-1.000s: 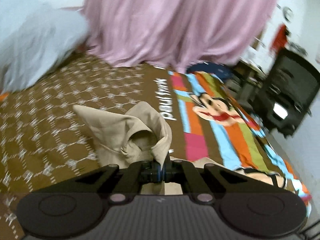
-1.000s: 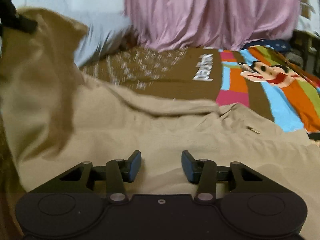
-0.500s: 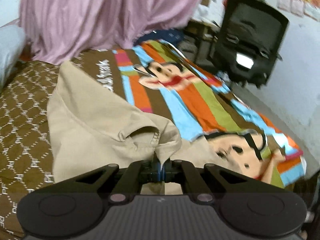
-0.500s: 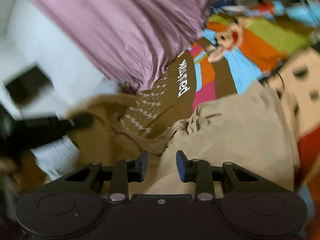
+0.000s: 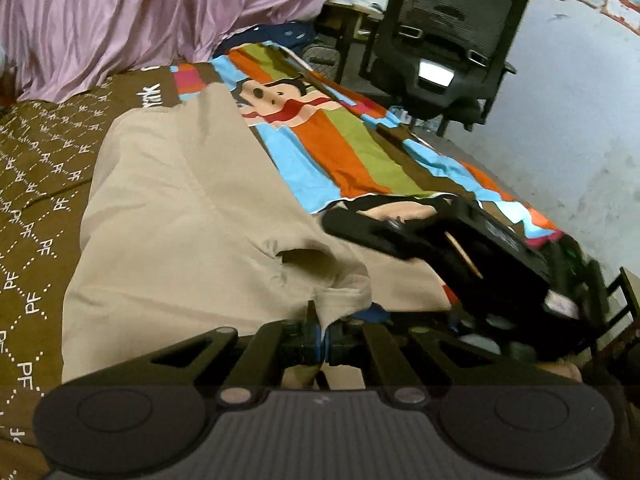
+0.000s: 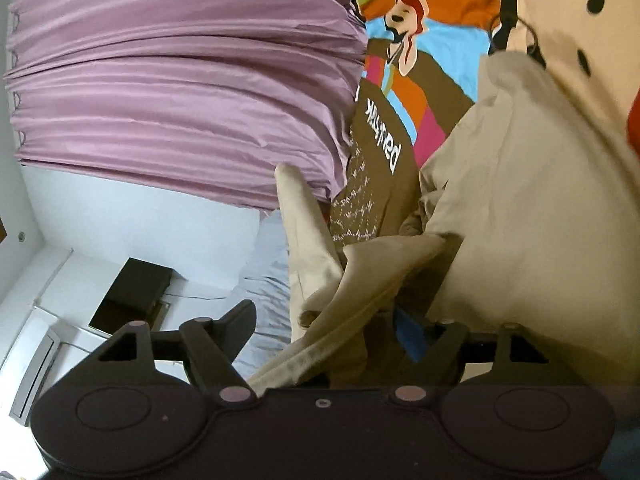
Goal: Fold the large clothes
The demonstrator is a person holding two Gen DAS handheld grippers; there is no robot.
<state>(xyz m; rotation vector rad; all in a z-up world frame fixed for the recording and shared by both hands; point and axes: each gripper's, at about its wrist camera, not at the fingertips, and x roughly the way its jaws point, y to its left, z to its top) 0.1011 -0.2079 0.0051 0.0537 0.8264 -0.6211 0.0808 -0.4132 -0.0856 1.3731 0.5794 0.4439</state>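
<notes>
Right gripper (image 6: pixel 332 332) now rolled beside one garment (image 5: pixel 180 208).

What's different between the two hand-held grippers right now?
The left hand-held gripper is shut, pinching an edge of the beige garment; the right hand-held gripper is open, with cloth lying loosely between its fingers. The left view sits level over the bed, the right view is rolled sideways. Both are black with blue pads.

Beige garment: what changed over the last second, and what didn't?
The left gripper carried its pinched edge of the beige garment across the bed, and the cloth that stood bunched now lies spread flat. The right gripper rolled sideways and opened wider; a fold now hangs between its fingers, not clamped. Unchanged: the left grip, shut on the same edge throughout.
</notes>
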